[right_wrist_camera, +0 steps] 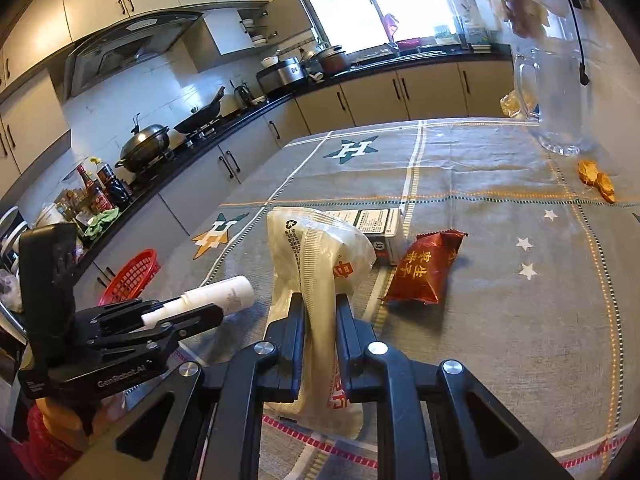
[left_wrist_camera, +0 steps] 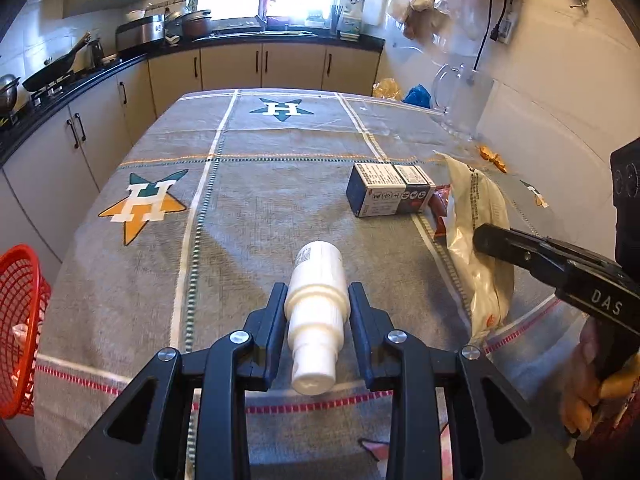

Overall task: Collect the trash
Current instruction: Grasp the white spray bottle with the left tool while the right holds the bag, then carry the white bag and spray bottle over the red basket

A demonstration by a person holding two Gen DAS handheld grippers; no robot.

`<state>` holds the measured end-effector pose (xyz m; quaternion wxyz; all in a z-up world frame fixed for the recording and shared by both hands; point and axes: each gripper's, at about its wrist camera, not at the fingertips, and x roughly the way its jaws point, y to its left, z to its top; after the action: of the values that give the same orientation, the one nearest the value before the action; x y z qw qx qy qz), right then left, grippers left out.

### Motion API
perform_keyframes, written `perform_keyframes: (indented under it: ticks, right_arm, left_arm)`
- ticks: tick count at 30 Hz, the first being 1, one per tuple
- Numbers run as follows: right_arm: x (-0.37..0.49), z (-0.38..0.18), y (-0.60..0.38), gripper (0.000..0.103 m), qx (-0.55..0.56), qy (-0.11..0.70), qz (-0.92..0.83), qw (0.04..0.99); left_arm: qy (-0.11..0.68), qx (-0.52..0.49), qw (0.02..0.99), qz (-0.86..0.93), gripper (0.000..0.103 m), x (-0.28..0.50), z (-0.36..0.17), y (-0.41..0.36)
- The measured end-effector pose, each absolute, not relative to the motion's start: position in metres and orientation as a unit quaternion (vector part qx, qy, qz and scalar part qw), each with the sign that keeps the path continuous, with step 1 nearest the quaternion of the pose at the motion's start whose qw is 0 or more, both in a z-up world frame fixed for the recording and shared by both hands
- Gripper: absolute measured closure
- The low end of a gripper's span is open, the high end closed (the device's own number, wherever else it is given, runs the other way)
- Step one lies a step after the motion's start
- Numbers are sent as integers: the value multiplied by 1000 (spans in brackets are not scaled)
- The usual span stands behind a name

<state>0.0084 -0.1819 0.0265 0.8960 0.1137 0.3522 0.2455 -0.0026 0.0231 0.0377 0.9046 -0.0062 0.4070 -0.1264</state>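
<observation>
Left gripper (left_wrist_camera: 318, 316) is clamped on the white bottle (left_wrist_camera: 316, 304) at its neck, cap end toward the camera; right gripper (right_wrist_camera: 318, 320) pinches the crumpled white bag (right_wrist_camera: 316, 264), lifted ahead of its fingers. Red basket (left_wrist_camera: 20, 328) sits far to the left gripper's left, beside the table (left_wrist_camera: 280, 200). Probably next: carry both w/o loosening; keep the bottle level; drop over the basket. Box (left_wrist_camera: 390, 190) & red wrapper (right_wrist_camera: 424, 272) lie beyond the right gripper.

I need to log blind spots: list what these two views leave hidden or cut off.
- Red basket: cut by left view's edge; contents unclear.
- Box: right view, mostly behind white bag.
- Red wrapper: left view, partly behind the bag.
- Bag print: too small to read.
</observation>
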Motion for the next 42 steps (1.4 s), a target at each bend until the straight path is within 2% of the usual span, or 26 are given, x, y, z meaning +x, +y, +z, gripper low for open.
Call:
perform_keyframes:
  ticks: [12, 26, 42]
  right_arm:
    - [10, 23, -181, 87, 113, 360, 244, 893]
    - [7, 28, -181, 87, 112, 351, 257, 894]
    - [-2, 33, -171, 87, 97, 343, 261, 897]
  left_arm:
    - [449, 3, 887, -111, 74, 10, 15, 17]
    - [385, -14, 918, -91, 74, -12, 41, 35]
    - [367, -4, 927, -81, 74, -30, 49, 41]
